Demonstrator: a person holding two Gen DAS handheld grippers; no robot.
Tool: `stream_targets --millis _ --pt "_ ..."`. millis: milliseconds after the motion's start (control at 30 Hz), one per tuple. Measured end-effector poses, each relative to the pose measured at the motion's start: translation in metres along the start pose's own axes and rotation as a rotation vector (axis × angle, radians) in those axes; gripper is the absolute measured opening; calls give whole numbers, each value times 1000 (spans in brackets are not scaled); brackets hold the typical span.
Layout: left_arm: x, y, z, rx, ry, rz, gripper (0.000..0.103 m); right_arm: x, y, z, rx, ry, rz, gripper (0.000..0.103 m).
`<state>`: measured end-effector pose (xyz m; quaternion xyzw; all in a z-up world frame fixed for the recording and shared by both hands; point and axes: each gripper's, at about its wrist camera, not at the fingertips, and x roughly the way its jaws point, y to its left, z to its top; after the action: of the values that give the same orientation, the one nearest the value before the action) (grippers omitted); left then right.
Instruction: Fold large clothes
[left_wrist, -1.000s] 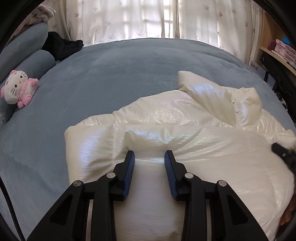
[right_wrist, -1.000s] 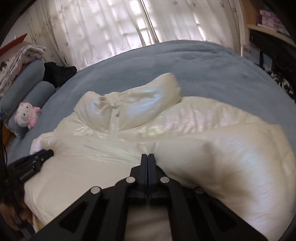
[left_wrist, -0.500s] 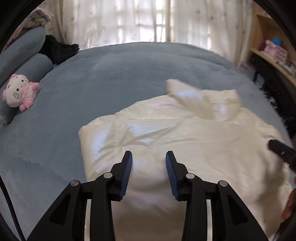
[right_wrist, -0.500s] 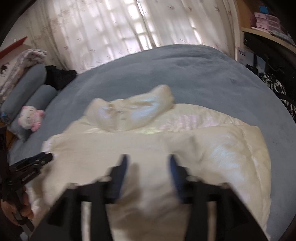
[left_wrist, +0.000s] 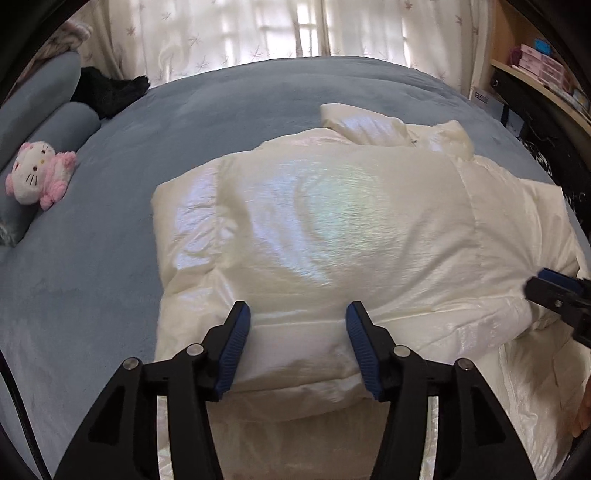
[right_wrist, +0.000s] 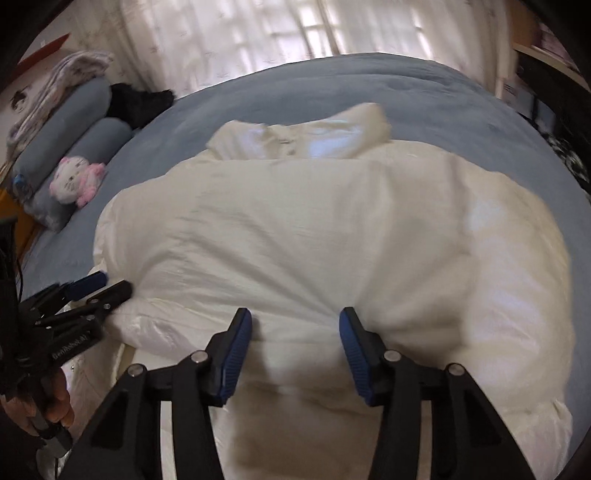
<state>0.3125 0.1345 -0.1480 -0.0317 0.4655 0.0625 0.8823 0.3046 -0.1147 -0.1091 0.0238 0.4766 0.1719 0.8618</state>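
Left wrist view: white puffer jacket (left_wrist: 325, 229) spread across centre and right of frame on blue bed cover (left_wrist: 221, 103), lower half folded up over upper, folded edge lying just ahead of left gripper (left_wrist: 297, 347). Jaws just opened wider, parted, nothing pinched, pads clear of the fabric. Right wrist view, blurred: right gripper (right_wrist: 295, 347) likewise parted after just closing in a little, empty, hovering over near fold. Collar and one sleeve (right_wrist: 332, 136) poking out past far edge, upper centre. Judged roughly midway: one lengthwise fold laid and let go, sleeve tucking and a further fold probably left. Open cover wide at upper centre and left; Hello Kitty plush (left_wrist: 37, 177) and bolster pillows (left_wrist: 48, 110) at left edge, shelf (left_wrist: 535, 77) at upper right, both well apart.
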Motion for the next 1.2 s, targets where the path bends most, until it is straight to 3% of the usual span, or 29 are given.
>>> stream_targets --millis 300,600,1000,1200 --pt "-32 16 -4 -37 18 -13 54 -53 -9 -5 56 -41 13 51" --pt "-101 31 -19 -19 1 -47 54 -131 -14 -16 85 -104 72 51" --pt "-187 33 -56 -40 -15 -108 54 -215 -3 -64 68 -166 92 51" --pt "-221 33 -83 -19 -64 -114 61 -225 8 -86 32 -170 126 51"
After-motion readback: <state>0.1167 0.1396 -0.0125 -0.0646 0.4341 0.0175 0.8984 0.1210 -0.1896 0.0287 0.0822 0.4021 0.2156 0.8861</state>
